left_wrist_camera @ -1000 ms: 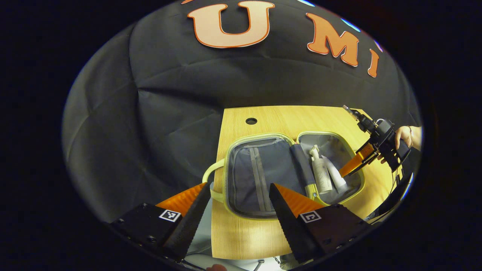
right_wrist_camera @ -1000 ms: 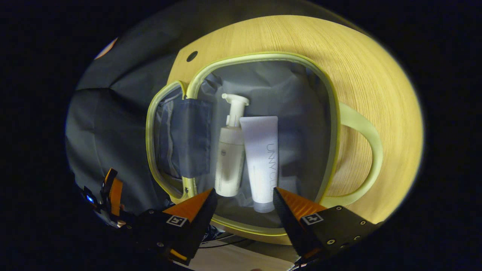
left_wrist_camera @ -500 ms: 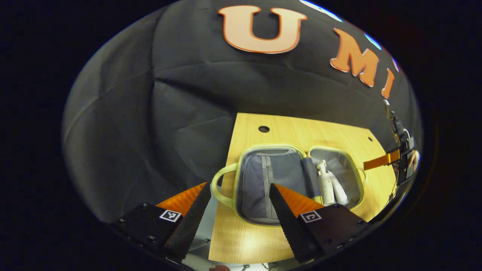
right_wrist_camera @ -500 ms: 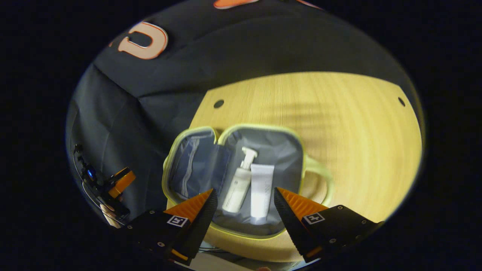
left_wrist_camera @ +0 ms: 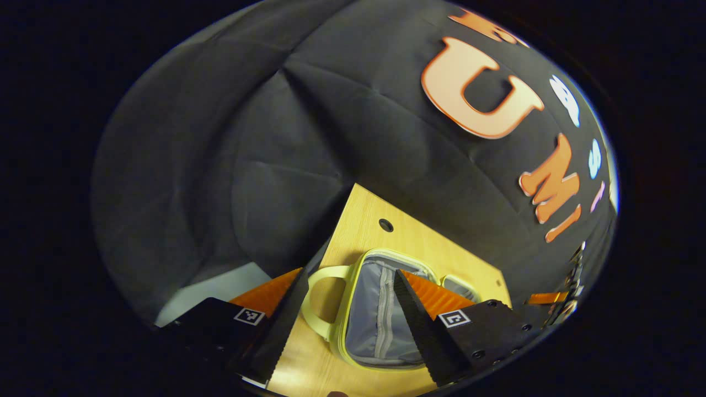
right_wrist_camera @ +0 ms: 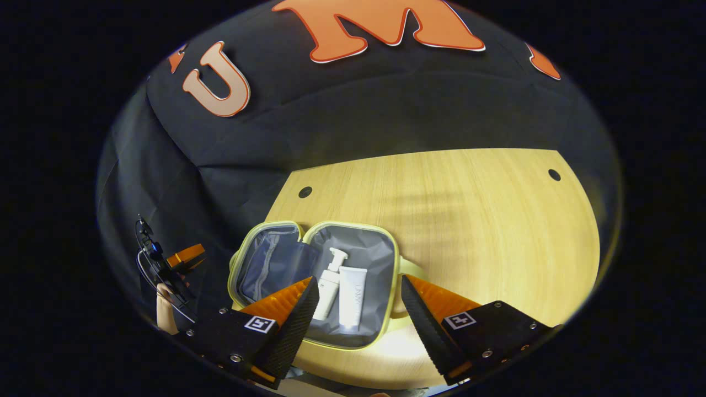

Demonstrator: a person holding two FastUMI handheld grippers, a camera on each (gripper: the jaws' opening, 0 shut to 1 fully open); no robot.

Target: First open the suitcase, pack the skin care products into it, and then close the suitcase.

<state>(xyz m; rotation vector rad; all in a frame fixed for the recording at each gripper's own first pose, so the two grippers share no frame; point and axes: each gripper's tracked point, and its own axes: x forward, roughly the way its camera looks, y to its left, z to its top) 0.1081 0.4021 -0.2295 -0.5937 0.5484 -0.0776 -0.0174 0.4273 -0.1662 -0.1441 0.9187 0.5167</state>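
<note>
In the right gripper view, going from the left edge inward, we see the left gripper held by a hand out beyond the table's left side, well apart from the suitcase; we cannot tell from here how wide it stands. Next comes the suitcase, lying fully open and flat on the wooden table, its two halves side by side. The left half is a grey lining with a zipped pocket. The right half holds the skin care products: a white pump bottle on the left and a white tube touching it on the right, both lying down with the pump head pointing away from us. A pale green handle sticks out of the case's right side. Our right gripper hovers above the near edge of the case, its fingers spread wide and holding nothing.

In the left gripper view, our left gripper is likewise spread wide and empty, raised over the table's left end. Between its fingers we see the case's other green handle and the zipped-pocket half. At the far right edge a part of the right gripper shows.
</note>
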